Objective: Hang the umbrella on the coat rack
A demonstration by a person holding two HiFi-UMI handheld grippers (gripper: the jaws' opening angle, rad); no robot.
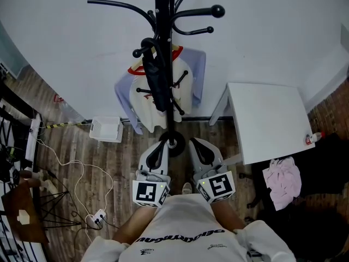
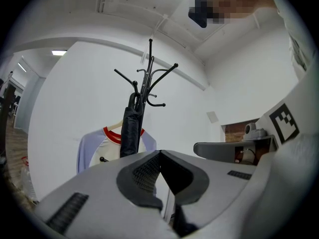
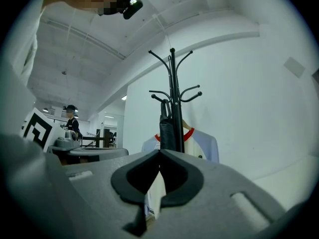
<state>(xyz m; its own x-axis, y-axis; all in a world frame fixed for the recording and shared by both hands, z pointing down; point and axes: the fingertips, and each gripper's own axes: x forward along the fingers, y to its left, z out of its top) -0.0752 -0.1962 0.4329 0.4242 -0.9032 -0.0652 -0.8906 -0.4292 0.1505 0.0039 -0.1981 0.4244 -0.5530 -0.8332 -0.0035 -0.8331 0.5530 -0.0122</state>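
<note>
Bottom of the head view, the person in a white top is holding both tools out level toward the rack. The left gripper is sitting at lower centre, its jaws pressing together on nothing. The right gripper is riding just beside it, jaws likewise pressing together and empty. Between their tips, the round base of the coat rack is showing on the wooden floor. Further up the frame, the black folded umbrella is hanging from the rack, lying against the pole, well clear of both grippers. Behind it, a white shirt with lavender sleeves and a red collar is hanging on a hanger. At right, a white tabletop is standing against the wall, with a pink cloth lying below it in the frame.
</note>
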